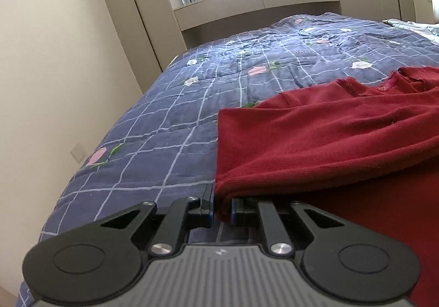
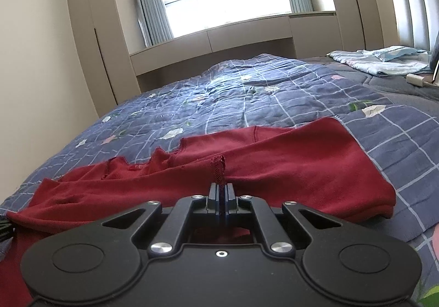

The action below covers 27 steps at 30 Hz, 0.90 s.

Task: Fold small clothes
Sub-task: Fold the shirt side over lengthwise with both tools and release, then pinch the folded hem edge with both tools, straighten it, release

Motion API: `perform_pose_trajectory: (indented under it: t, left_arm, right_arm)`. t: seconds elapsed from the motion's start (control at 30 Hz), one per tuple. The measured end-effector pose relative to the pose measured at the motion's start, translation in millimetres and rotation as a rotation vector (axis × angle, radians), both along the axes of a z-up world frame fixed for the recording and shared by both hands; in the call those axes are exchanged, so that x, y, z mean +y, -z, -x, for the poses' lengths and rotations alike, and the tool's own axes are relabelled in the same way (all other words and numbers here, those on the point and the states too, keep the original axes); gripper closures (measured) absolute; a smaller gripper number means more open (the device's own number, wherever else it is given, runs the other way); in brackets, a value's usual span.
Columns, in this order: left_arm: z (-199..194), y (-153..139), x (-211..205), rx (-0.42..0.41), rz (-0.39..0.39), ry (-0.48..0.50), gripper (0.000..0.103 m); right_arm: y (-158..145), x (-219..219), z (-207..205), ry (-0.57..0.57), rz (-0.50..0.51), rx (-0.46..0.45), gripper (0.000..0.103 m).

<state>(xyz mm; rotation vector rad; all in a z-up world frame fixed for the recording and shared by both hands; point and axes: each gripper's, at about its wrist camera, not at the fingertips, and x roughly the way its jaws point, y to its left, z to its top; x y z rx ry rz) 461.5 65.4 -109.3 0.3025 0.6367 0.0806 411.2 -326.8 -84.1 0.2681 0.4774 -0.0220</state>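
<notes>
The red top lies spread on the blue checked quilt, near the edge closest to you, and it looks only partly folded: one layer is doubled over, with the neckline showing at about 2 o'clock in your left view. Your left gripper has its jaws nearly together on a bunched corner of the cloth at 6 o'clock, so treat that as a grip. Your right gripper is clamped tight on a stitched hem that stands up between its fingers. Both corners are held, so I judge the next fold is ready to carry over. Smoothing and any further folds are left. A pale blue blanket sits well apart at 2 o'clock.
</notes>
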Motion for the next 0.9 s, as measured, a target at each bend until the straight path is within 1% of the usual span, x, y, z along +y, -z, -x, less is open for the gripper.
perform_pose_trajectory:
  t: [0.03, 0.07, 0.1, 0.13, 0.17, 0.2, 0.23, 0.27, 0.3, 0.33, 0.37, 0.4, 0.43, 0.47, 0.53, 0.6, 0.7, 0.8, 0.9]
  left_arm:
    - [0, 0, 1, 0.006, 0.005, 0.007, 0.09]
    - [0, -1, 2, 0.01, 0.01, 0.021, 0.085]
    - [2, -2, 4, 0.008, 0.016, 0.029, 0.083]
    - [3, -4, 5, 0.011, 0.026, 0.036, 0.072]
    - [6, -7, 8, 0.013, 0.035, 0.033, 0.061]
    - [8, -9, 10, 0.009, 0.043, 0.024, 0.054]
    - [11, -12, 15, 0.008, 0.057, 0.013, 0.041]
    - [14, -13, 18, 0.016, 0.07, 0.003, 0.032]
    - [18, -15, 24, 0.034, 0.089, -0.007, 0.028]
    - [21, -15, 29, 0.054, 0.108, -0.011, 0.022]
    - [26, -15, 33, 0.069, 0.123, -0.024, 0.02]
    - [32, -15, 37, 0.078, 0.135, -0.043, 0.02]
    - [39, -16, 40, 0.084, 0.147, -0.06, 0.015]
    - [47, -18, 44, 0.087, 0.162, -0.075, 0.007]
    - [63, -21, 48, 0.086, 0.198, -0.099, 0.001]
    - [82, -25, 49, 0.087, 0.242, -0.085, 0.0]
    - [111, -27, 47, 0.111, 0.294, -0.057, 0.0]
    - [138, -27, 42, 0.147, 0.347, -0.025, 0.0]
    - [166, -25, 35, 0.177, 0.371, 0.007, 0.0]
  right_arm:
    - [0, 1, 0, 0.0, 0.003, 0.001, 0.099]
    - [1, 1, -1, 0.001, 0.003, 0.004, 0.097]
    - [1, 0, -1, 0.001, -0.001, 0.005, 0.096]
    - [1, -1, -1, 0.0, -0.008, 0.003, 0.091]
    - [1, -2, 0, 0.003, -0.013, -0.002, 0.082]
    - [1, -3, 0, 0.001, -0.021, -0.006, 0.076]
    - [0, -4, 1, 0.0, -0.024, -0.008, 0.064]
    - [0, -3, 1, -0.003, -0.023, -0.016, 0.054]
    - [-1, -3, 1, -0.006, -0.019, -0.019, 0.048]
    - [-1, -2, 1, -0.009, -0.015, -0.022, 0.034]
    - [-2, -1, 2, -0.009, -0.009, -0.025, 0.018]
    - [-3, -1, 2, -0.008, -0.006, -0.028, 0.011]
    - [-4, -1, 4, -0.006, -0.007, -0.032, 0.001]
    - [-5, -2, 6, -0.005, -0.014, -0.033, 0.001]
    - [-7, -7, 8, -0.01, -0.047, 0.007, 0.001]
    - [-9, -12, 16, -0.029, -0.071, 0.056, 0.001]
    - [-16, -13, 41, -0.067, -0.034, 0.093, 0.001]
    - [-17, -16, 76, -0.083, 0.012, 0.167, 0.0]
    - [-16, -23, 119, -0.101, 0.023, 0.192, 0.0]
